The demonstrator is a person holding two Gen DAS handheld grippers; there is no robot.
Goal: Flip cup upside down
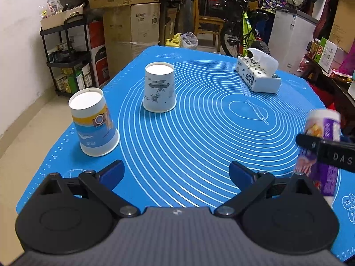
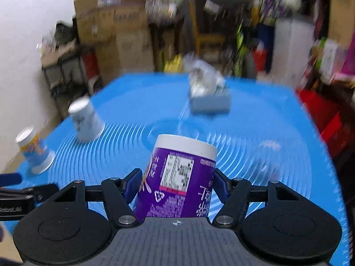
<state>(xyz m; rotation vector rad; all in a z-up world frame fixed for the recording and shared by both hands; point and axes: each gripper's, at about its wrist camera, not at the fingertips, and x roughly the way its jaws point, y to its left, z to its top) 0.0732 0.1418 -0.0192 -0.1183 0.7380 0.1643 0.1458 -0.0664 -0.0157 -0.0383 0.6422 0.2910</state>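
Now the right gripper (image 2: 175, 187) clamps the purple printed paper cup (image 2: 177, 177) between its fingers, base up, axis near-vertical; left gripper (image 1: 175, 174) gapes empty

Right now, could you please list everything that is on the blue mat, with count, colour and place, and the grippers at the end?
purple cup: 1, purple with white base up, printed text inverted, held near right edge of mat
yellow and blue cup: 1, white, yellow and blue, upside down at near left of mat
white cup: 1, white with grey-blue print, upside down, left of centre
tissue box: 1, white with dark pattern, tissue sticking out, far right
mat: 1, blue with white rings, covers table
left gripper: 1, black with blue fingers, open, empty
right gripper: 1, black with blue fingers, shut on purple cup
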